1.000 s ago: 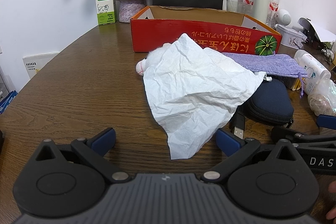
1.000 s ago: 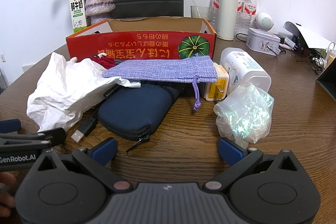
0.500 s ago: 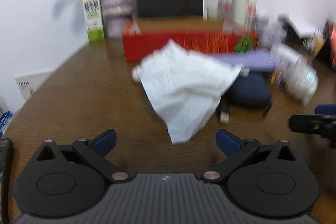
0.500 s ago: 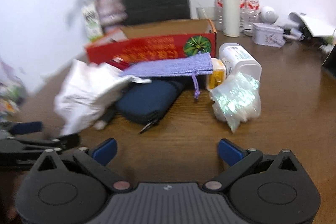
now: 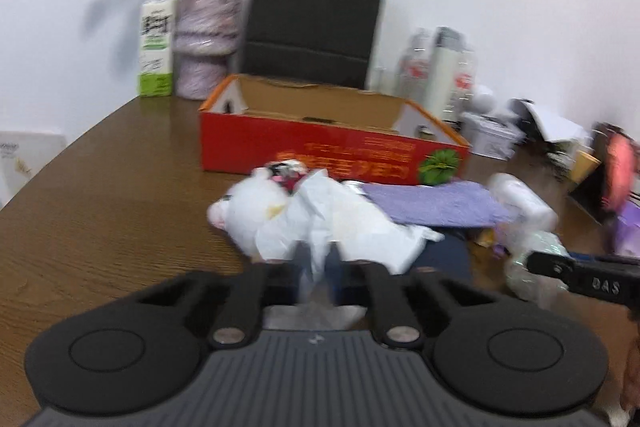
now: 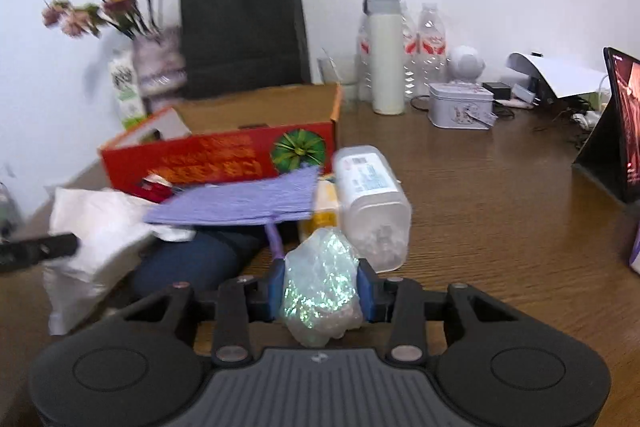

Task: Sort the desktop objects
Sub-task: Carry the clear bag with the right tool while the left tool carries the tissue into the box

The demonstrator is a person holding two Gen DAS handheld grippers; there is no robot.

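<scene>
Sorting has barely begun: the left gripper (image 5: 318,259) pinches the crumpled white paper (image 5: 344,223), the right gripper (image 6: 320,285) clamps the iridescent plastic wad (image 6: 320,283), both near the seemingly empty red box (image 6: 216,155), the rest cluttering the tabletop (image 6: 500,195).

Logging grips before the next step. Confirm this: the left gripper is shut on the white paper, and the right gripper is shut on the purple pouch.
One part is wrong. The right wrist view shows the right gripper shut on the iridescent plastic bag, not the purple pouch. The left gripper is indeed shut on the white paper.
</scene>
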